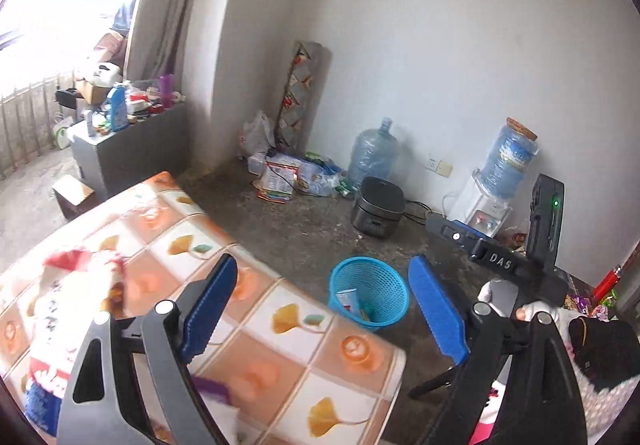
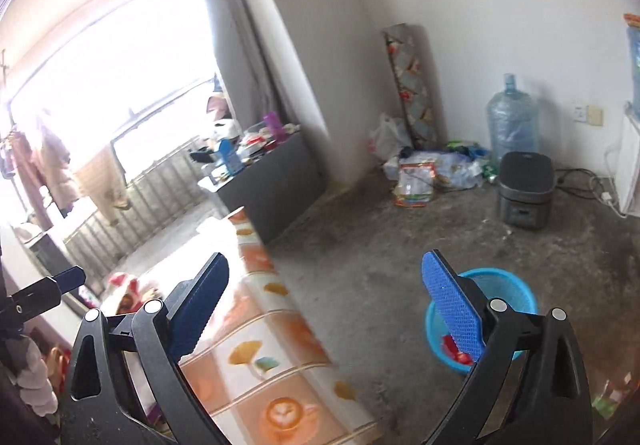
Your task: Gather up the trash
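A blue mesh waste basket (image 1: 370, 293) stands on the concrete floor just past the table's corner, with a tube and small wrappers (image 1: 352, 303) in it. My left gripper (image 1: 324, 309) is open above the table edge, with nothing between its blue pads. A blurred red, white and blue bag (image 1: 68, 305) lies on the table to its left. In the right wrist view my right gripper (image 2: 326, 309) is open and empty too. Its right finger (image 2: 452, 309) overlaps the basket (image 2: 512, 289), where red scraps (image 2: 456, 351) show.
The table (image 1: 280, 325) has an orange patterned cloth. On the floor behind are a rice cooker (image 1: 378, 211), a water jug (image 1: 372, 157), a water dispenser (image 1: 488, 201) and a pile of packets (image 1: 296, 177). A cluttered grey cabinet (image 1: 132, 141) stands left. A gloved hand (image 1: 496, 293) is at right.
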